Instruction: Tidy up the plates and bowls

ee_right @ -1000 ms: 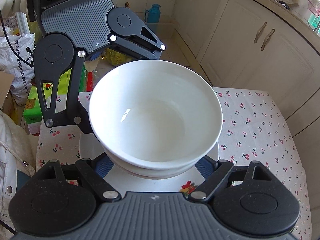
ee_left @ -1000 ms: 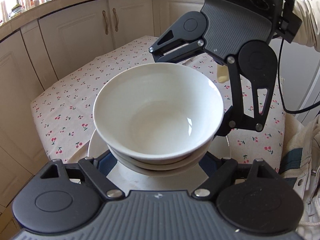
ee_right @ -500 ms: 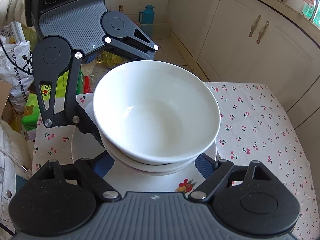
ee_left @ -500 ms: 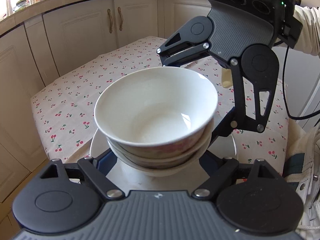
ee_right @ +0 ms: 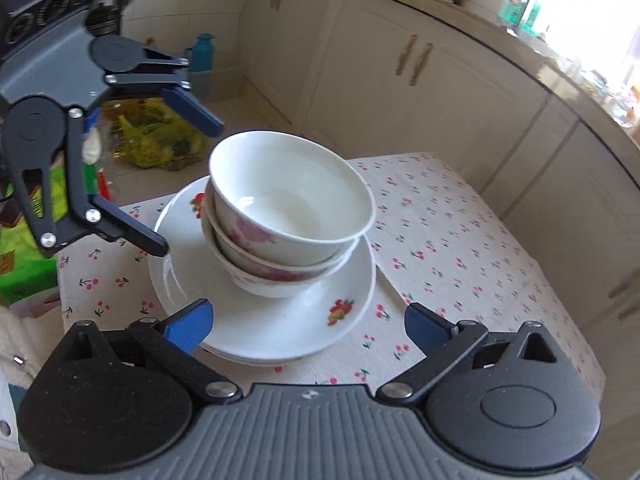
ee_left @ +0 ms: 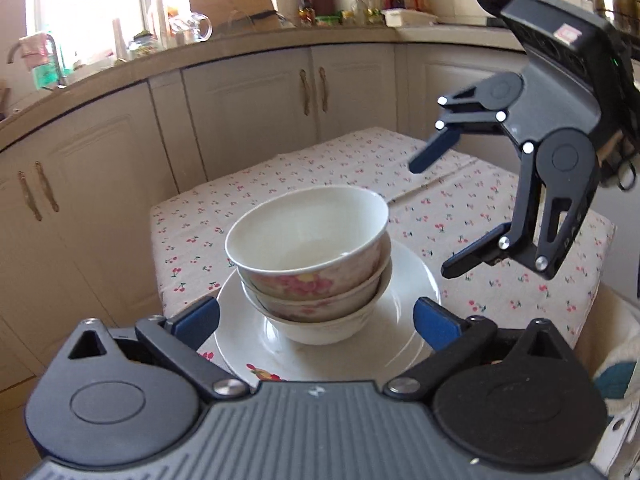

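Note:
Three nested white bowls (ee_left: pixel 308 236) with pink flowers stand on a white plate (ee_left: pixel 408 280) on the cherry-print table (ee_left: pixel 500 200). My left gripper (ee_left: pixel 316 322) sits just short of the plate's near rim. Its jaws are opening wide and nothing is between the pads. My right gripper (ee_left: pixel 446 212) hovers past the stack's far right side, also opening and empty. In the right wrist view the bowl stack (ee_right: pixel 288 200) leans a little on stacked plates (ee_right: pixel 280 320). There the right gripper (ee_right: pixel 308 328) is at the plates' near edge and the left gripper (ee_right: pixel 176 178) is beyond the far left rim.
Cream cabinets (ee_left: pixel 248 120) and a cluttered counter (ee_left: pixel 240 40) curve round the table. On the floor beyond the table are a yellow-green bag (ee_right: pixel 160 136), a blue flask (ee_right: pixel 202 64) and a green box (ee_right: pixel 24 248). White cloth (ee_left: pixel 616 364) lies at the table's right edge.
Both grippers have let go of the top bowl, opened wide and drawn back and up from the stack. The bowls stay nested on the plate.

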`<state>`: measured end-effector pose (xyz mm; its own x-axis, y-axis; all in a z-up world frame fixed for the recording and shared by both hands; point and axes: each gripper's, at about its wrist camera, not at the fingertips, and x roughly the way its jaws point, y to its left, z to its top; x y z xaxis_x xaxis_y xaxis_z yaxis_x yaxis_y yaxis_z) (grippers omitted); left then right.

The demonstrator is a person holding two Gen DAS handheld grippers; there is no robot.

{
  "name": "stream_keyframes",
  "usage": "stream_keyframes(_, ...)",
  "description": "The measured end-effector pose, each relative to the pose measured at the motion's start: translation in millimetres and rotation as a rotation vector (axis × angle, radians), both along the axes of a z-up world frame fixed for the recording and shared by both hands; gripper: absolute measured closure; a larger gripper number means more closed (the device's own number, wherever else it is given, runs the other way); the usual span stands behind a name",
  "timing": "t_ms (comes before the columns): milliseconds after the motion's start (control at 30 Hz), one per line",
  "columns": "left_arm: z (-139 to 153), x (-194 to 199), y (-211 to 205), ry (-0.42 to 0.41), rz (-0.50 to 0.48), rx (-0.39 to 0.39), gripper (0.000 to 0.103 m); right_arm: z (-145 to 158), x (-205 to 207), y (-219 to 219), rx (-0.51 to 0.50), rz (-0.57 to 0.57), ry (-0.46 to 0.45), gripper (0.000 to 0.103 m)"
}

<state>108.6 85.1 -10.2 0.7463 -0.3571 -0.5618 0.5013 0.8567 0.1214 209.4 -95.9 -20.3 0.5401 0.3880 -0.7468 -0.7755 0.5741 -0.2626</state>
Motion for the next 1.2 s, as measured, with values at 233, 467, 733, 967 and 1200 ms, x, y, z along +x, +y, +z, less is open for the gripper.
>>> stream_keyframes(233,15,-48,-28,-0.107,0.300,-0.080,0.001,1,-38,-30,0.092,-0.514,-0.044,0.000)
stream_keyframes(467,28,-82,-57,-0.021,0.494,-0.116,0.001,13,-106,-61,0.247,-0.745,-0.066,0.000)
stream_keyframes(733,43,-119,-75,-0.069,0.458,-0.125,0.001,27,-157,-61,0.286,-0.750,-0.141,0.000)
stream_keyframes(967,46,-124,-79,-0.080,0.466,-0.145,0.001,34,-167,-60,0.300,-0.758,-0.171,0.000)
stream_keyframes(1200,45,-124,-79,-0.073,0.471,-0.159,0.001,34,-169,-60,0.302,-0.774,-0.186,0.000)
